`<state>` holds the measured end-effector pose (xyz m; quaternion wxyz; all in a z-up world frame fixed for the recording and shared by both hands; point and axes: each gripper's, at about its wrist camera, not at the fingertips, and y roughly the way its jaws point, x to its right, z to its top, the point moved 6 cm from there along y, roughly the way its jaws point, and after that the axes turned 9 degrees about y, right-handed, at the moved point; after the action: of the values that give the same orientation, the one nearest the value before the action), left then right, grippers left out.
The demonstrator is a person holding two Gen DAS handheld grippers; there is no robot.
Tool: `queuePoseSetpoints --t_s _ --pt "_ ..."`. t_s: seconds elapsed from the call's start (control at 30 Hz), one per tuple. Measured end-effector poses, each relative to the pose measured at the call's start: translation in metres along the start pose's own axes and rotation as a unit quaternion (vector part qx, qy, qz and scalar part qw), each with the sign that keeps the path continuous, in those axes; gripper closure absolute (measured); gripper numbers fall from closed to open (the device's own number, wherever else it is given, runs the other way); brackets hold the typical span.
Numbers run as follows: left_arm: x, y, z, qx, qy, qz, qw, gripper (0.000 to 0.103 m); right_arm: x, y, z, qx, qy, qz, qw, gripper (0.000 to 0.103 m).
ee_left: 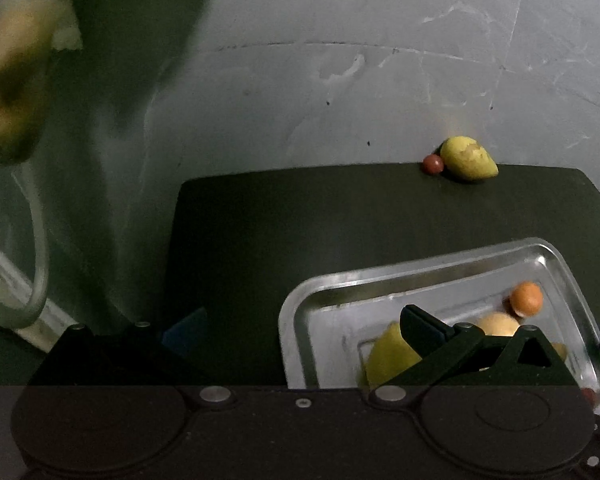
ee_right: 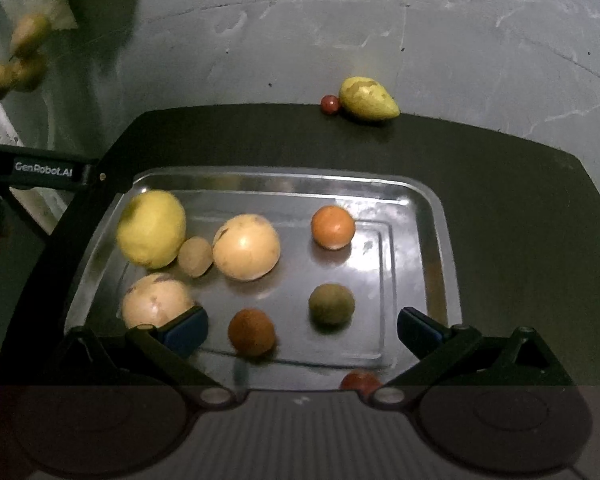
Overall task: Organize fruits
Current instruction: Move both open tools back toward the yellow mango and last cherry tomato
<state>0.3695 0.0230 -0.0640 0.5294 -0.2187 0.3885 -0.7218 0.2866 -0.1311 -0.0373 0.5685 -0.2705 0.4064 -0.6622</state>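
Your tray already held most of the fruit: a lemon, two pale round fruits, an orange and some smaller brown and green ones. Still outside it, the yellow-green pear lay at the far edge of the dark counter, with a small red fruit touching its left side.

Your right hand-held gripper hung spread wide over the tray's near side, holding nothing; your left hand-held gripper was also spread and empty, beside the tray's left end.

The pear looked firm but bruisable, with scuffed skin and a tapering end that could squirt out of a pinch, so the broad belly seemed the place to take it, gently. The red one looked light and ready to roll off.

That far edge met the wall with no lip, while the counter between tray and pear lay open for your approach.
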Motion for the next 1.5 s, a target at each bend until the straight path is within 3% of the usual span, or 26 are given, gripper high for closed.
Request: queuePoseSetpoints --t_s 0.37,1.03,1.5 --pt "0.028 0.021 0.029 0.008 0.027 0.005 0.9996 0.001 0.011 0.012 0.028 0.014 -0.021 0.008 1.000 0.000" --pt "0.060 0.058 0.091 0.018 -0.027 -0.001 0.9995 0.001 0.054 0.042 0.081 0.040 -0.032 0.009 0.999 0.000" --pt "0.074 0.087 0.119 0.015 -0.010 0.005 0.9998 0.001 0.068 0.082 0.137 0.076 -0.076 0.007 0.994 0.000"
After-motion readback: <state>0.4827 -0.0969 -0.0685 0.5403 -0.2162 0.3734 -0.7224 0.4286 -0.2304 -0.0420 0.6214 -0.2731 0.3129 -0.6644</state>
